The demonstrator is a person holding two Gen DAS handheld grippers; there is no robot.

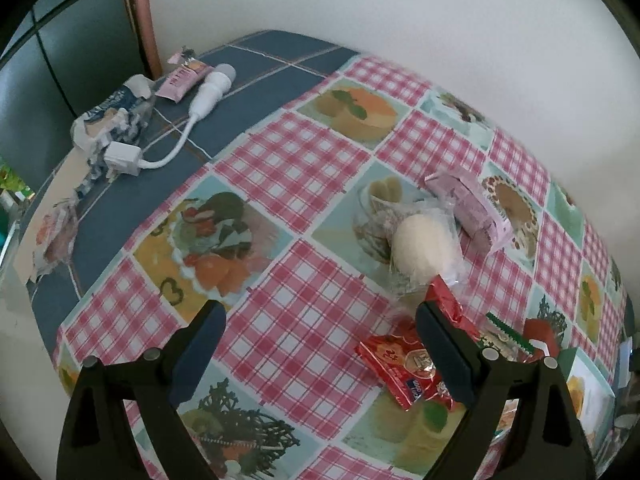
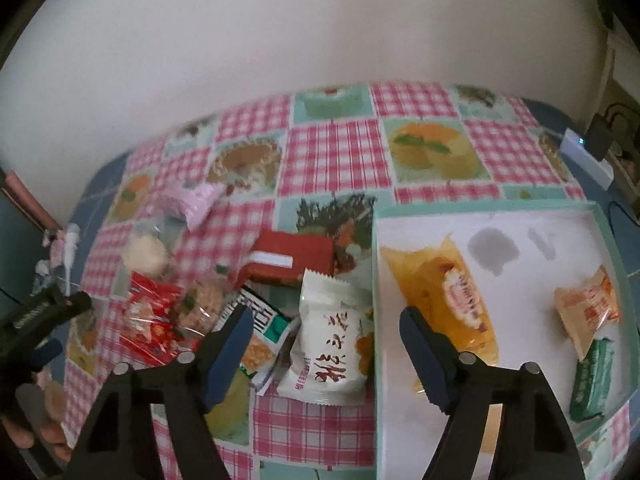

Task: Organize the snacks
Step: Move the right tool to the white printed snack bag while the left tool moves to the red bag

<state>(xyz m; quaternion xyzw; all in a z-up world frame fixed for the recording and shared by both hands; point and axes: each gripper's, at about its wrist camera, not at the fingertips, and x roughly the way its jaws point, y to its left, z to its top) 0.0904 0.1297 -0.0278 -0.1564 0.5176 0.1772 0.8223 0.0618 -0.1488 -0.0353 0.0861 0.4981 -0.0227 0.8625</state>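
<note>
My left gripper (image 1: 320, 344) hung with jaws spread wide over the checked oilcloth (image 1: 304, 280), nothing between them. Bare cloth lay ahead and to the left; the table's rounded far edge met a plain wall. The right finger stood over a crinkly red snack packet (image 1: 400, 372). Beyond it lay a pale round bun in clear film (image 1: 420, 248), touching a lilac wrapped cake (image 1: 472, 208).

My right gripper (image 2: 326, 344) was also wide apart and empty, straddling the mint-rimmed box (image 2: 375, 280) wall. Inside on the white floor: an orange-wrapped cake (image 2: 452, 292), a smaller orange packet (image 2: 588, 312), a green bar (image 2: 592, 380). Just outside the rim lay a glossy white pillow packet (image 2: 328, 348). A red carton (image 2: 292, 256) sat behind it.
</note>
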